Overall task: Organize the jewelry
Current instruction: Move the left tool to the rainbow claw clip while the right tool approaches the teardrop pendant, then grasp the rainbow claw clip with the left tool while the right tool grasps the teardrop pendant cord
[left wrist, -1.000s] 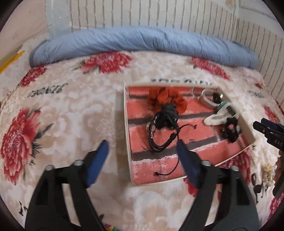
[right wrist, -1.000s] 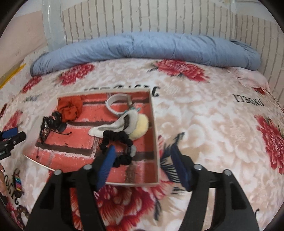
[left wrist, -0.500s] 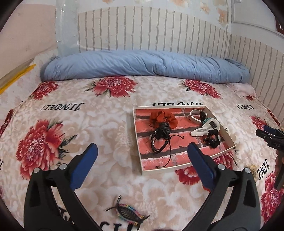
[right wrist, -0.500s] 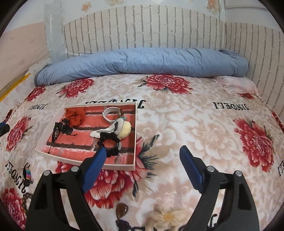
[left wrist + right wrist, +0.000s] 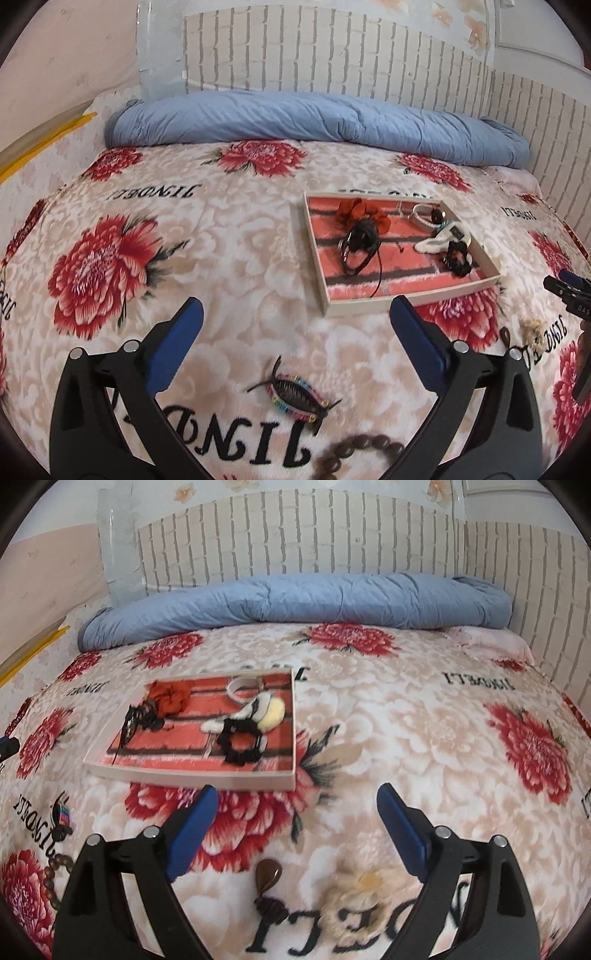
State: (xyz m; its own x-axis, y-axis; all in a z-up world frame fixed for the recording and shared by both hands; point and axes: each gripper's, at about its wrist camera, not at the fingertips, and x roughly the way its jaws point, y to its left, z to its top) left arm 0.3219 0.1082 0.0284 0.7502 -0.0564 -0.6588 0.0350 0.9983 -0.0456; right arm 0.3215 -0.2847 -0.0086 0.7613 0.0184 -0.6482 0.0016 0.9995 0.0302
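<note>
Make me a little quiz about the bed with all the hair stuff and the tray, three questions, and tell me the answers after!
1. True or false: the black scrunchie lies inside the tray.
2. Which thing lies on the blanket between the left gripper fingers' view and the camera? A) an orange scrunchie B) a hair claw clip with coloured beads C) a spoon
3. Fill in: both the left gripper and the right gripper are ____ and hold nothing.

Key: 1 true. 2 B. 3 open.
</note>
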